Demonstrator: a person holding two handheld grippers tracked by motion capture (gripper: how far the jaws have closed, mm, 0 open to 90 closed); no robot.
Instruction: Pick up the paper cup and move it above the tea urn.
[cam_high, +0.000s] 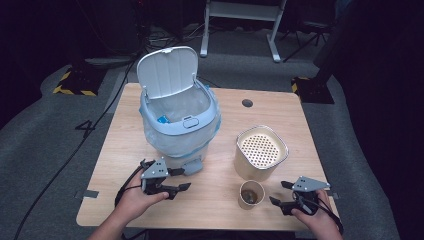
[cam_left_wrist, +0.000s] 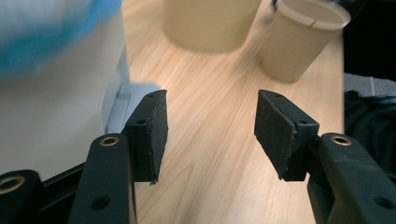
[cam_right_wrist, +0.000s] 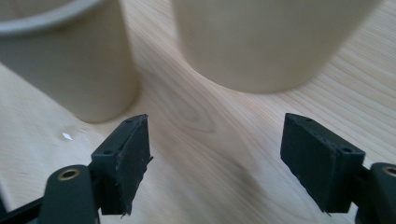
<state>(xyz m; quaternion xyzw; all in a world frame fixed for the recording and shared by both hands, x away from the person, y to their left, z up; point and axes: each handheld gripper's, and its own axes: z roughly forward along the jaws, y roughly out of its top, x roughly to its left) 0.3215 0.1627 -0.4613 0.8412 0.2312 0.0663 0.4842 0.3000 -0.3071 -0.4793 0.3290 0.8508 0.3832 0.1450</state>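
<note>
A small paper cup (cam_high: 251, 194) with something dark inside stands near the table's front edge. Behind it is a taller beige canister (cam_high: 260, 153) with a perforated insert on top. A white bin (cam_high: 179, 117) with a blue liner has its lid tipped up and back. My left gripper (cam_high: 184, 179) is open at the foot of the bin, jaws pointing right toward the cup. In the left gripper view the gripper (cam_left_wrist: 211, 107) holds nothing, and the cup (cam_left_wrist: 303, 39) is ahead. My right gripper (cam_high: 278, 192) is open just right of the cup. Its own view shows the open gripper (cam_right_wrist: 215, 126), the cup (cam_right_wrist: 70, 60) and the canister (cam_right_wrist: 271, 42) close ahead.
The wooden table (cam_high: 125, 150) has a round cable hole (cam_high: 247, 103) at the back. A pedal (cam_high: 191, 168) sticks out at the bin's base beside my left gripper. Cables trail off the table's left side. Bare wood (cam_left_wrist: 219, 140) lies between the two grippers.
</note>
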